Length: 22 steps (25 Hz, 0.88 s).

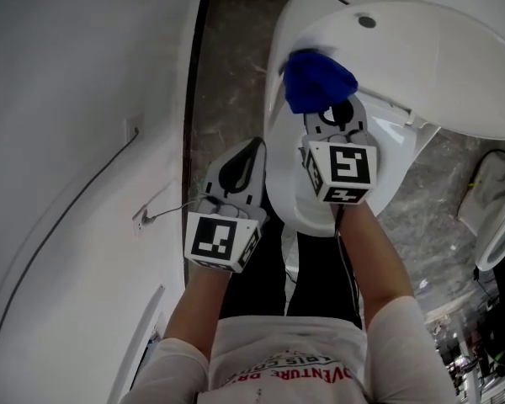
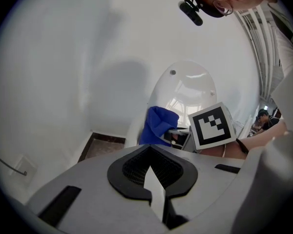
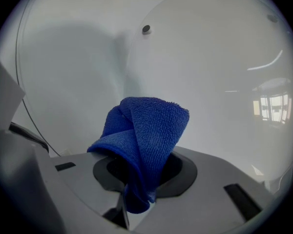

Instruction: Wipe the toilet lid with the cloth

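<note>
The white toilet lid [image 1: 421,57] stands raised at the upper right of the head view. It fills the right gripper view [image 3: 210,82], where a small dark bumper [image 3: 146,29] shows on it. A bunched blue cloth [image 1: 318,81] is held at the lid's left edge. My right gripper [image 1: 332,112] is shut on the cloth [image 3: 146,130], which spills out over its jaws [image 3: 136,179]. I cannot tell whether the cloth touches the lid. My left gripper [image 1: 251,154] hangs lower left beside the bowl, shut and empty [image 2: 151,162]. Its view shows the cloth [image 2: 158,126] and lid [image 2: 185,89] ahead.
The toilet bowl rim [image 1: 295,200] lies under my right forearm. A white wall with a socket and cable [image 1: 139,219] runs close on the left. A strip of dark stone floor [image 1: 227,74] separates wall and toilet. Another white fixture [image 1: 497,217] stands at the right.
</note>
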Each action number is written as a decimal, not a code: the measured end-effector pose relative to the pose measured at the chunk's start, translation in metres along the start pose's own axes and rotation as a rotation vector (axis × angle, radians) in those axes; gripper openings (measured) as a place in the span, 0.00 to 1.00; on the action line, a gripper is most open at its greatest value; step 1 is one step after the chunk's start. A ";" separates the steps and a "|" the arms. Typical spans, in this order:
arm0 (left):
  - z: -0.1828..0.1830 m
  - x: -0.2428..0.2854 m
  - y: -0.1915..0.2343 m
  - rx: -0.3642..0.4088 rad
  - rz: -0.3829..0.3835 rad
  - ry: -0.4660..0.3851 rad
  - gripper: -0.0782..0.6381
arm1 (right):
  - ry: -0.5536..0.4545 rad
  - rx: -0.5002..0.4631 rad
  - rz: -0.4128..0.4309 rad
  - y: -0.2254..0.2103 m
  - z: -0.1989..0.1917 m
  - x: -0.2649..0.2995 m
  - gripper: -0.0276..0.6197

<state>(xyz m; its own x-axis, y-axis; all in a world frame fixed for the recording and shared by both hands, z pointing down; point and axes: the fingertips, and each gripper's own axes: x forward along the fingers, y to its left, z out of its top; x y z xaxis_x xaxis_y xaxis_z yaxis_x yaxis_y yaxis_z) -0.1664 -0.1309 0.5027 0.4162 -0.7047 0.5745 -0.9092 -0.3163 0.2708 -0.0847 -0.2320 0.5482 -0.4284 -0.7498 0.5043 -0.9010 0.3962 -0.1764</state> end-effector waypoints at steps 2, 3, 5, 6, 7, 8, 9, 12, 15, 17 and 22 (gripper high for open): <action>-0.003 -0.002 0.007 -0.006 0.010 0.005 0.12 | 0.003 0.007 -0.015 -0.004 -0.001 0.004 0.18; -0.003 -0.002 0.009 -0.007 0.015 0.008 0.12 | 0.006 0.007 -0.019 -0.007 -0.001 0.006 0.18; -0.004 -0.001 0.011 0.006 0.020 0.012 0.12 | 0.012 -0.009 -0.020 -0.012 -0.001 0.008 0.18; -0.004 0.000 0.010 0.020 0.020 0.015 0.12 | 0.015 -0.020 -0.018 -0.014 -0.001 0.009 0.18; -0.005 0.002 0.009 0.035 0.017 0.020 0.12 | 0.018 -0.025 -0.014 -0.017 -0.001 0.009 0.18; -0.004 0.003 0.006 0.049 0.012 0.023 0.12 | 0.021 -0.023 -0.010 -0.020 -0.002 0.009 0.18; -0.003 0.005 0.003 0.060 0.004 0.022 0.12 | 0.024 -0.018 -0.008 -0.023 -0.003 0.009 0.18; 0.004 0.012 -0.005 0.066 -0.011 0.011 0.12 | 0.035 -0.014 -0.019 -0.035 -0.006 0.005 0.18; 0.007 0.017 -0.015 0.039 -0.011 0.013 0.12 | 0.044 -0.006 -0.033 -0.051 -0.009 0.000 0.18; 0.005 0.022 -0.025 0.037 -0.018 0.020 0.12 | 0.051 -0.008 -0.040 -0.063 -0.012 -0.005 0.18; 0.000 0.035 -0.049 0.060 -0.048 0.030 0.12 | 0.077 -0.001 -0.078 -0.098 -0.024 -0.024 0.18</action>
<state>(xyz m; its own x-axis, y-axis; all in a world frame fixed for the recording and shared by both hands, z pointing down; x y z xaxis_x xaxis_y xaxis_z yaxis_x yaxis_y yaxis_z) -0.1071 -0.1397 0.5099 0.4587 -0.6691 0.5848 -0.8867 -0.3875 0.2522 0.0157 -0.2400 0.5731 -0.3502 -0.7354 0.5801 -0.9315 0.3385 -0.1332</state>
